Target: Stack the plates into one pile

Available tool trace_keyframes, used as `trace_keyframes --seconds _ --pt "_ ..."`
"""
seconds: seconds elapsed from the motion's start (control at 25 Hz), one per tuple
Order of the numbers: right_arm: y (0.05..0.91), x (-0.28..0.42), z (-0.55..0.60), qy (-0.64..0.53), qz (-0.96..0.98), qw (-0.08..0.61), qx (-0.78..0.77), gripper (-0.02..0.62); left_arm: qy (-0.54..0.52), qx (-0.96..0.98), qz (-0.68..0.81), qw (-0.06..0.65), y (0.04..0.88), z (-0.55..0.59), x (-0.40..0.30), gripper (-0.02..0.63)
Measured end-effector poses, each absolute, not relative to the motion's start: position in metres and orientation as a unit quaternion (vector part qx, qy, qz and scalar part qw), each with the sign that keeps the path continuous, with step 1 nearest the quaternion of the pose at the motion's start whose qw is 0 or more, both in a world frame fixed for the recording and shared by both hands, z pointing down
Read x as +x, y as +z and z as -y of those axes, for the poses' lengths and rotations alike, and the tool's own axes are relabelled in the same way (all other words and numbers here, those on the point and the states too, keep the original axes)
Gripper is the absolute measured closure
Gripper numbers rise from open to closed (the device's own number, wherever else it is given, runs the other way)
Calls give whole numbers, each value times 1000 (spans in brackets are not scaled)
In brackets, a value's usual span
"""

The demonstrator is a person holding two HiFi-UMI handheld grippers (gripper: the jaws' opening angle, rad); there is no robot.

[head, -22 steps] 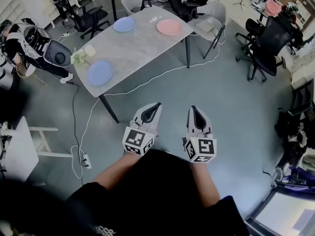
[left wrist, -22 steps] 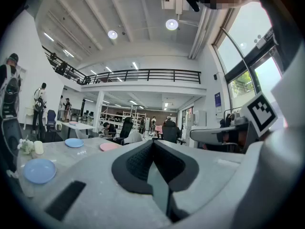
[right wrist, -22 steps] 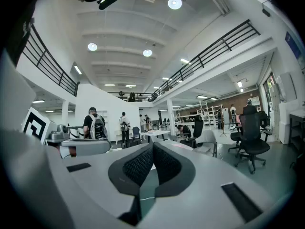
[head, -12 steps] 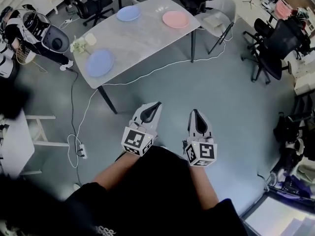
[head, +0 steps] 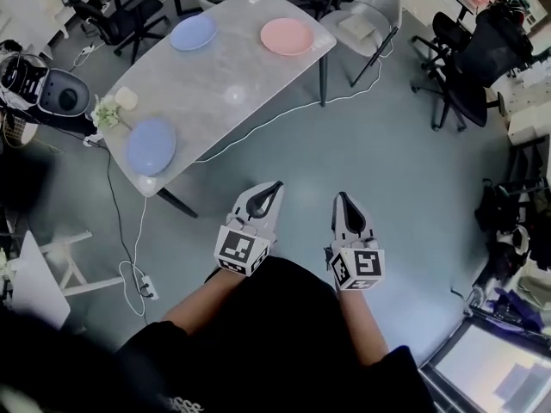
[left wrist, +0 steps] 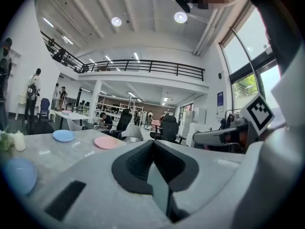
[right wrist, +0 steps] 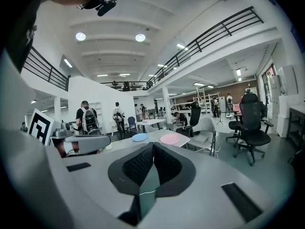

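Noted shut and empty, lower centre: left claw (head: 272, 186), right claw (head: 343, 198). The nearest round light-blue plate (head: 151, 145) on the grey marble surface (head: 232, 84) is placed well apart, upper left, nearer the left claw.

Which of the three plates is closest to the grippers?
The blue plate at the near end of the table, beside the flowers. The other blue plate and the pink plate lie farther off.
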State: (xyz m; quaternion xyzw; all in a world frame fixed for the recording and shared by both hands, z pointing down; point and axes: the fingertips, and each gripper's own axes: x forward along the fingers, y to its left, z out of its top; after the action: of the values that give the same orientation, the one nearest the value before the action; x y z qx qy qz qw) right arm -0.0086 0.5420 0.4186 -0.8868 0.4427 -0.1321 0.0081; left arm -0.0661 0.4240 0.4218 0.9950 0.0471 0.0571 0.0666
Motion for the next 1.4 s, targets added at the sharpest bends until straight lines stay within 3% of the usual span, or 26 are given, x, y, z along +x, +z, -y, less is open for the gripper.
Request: trace_keyframes --seconds 0.24,0.48,0.96,1.4 --pt "391 69 -462 -147 -420 12 -896 583 69 991 -87 79 402 -344 11 591" --pt "387 124 -401 -134 -407 -39 -903 583 73 989 -97 82 407 -284 64 591" --pt "383 177 -322 -135 -397 -73 -905 583 57 987 -87 120 411 -170 138 591" --pt "404 221 -286 -125 -418 -65 -897 583 64 992 -70 81 425 -143 167 591"
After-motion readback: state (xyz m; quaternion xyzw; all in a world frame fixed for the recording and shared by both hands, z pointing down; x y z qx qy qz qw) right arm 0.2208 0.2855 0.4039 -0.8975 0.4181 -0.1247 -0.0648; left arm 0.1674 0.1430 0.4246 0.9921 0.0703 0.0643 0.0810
